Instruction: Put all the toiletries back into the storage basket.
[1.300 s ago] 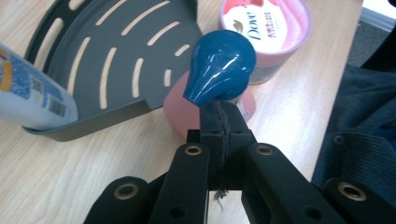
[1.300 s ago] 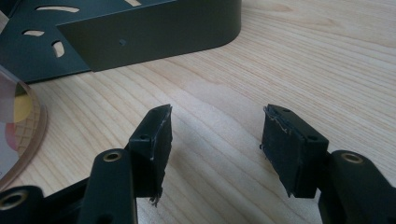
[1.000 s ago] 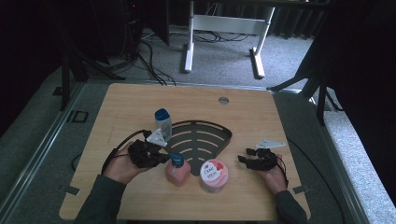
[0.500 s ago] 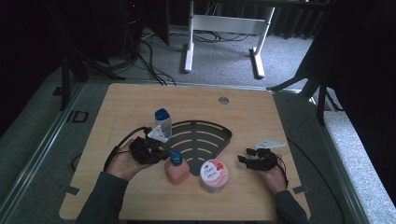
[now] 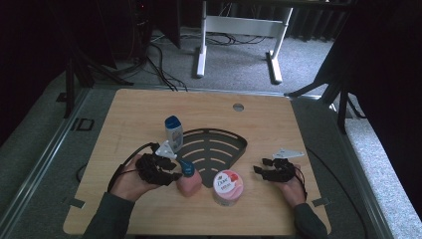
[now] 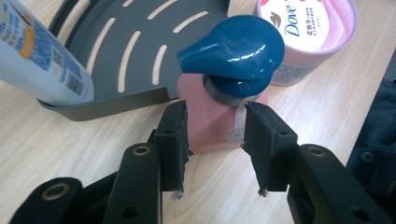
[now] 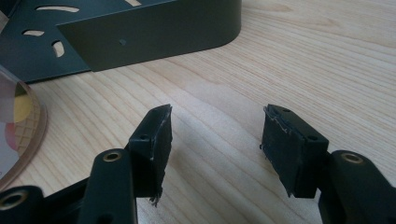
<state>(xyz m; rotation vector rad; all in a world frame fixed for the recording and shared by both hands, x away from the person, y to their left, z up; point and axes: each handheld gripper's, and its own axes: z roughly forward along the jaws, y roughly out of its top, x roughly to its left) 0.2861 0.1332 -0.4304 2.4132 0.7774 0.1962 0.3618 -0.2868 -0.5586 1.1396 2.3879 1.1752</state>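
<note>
While both tongs gape, white bottle (image 5: 173, 132) stands in dark tray (image 5: 234, 141).

table (image 5: 149, 109): matt wood grain | pump bottle (image 6: 219, 126): glossy plastic (blue cap) | rack (image 6: 116, 42): matt, slotted

The round pink tub (image 6: 308, 39) has the word "Dove" in blue letters on its lid, with a small bird sign next to it and tiny writing below that is too small to read. The blue pump top (image 6: 233, 49) has "STOP" pressed into it. The white bottle (image 6: 39, 60) has small print that cannot be read.
</note>
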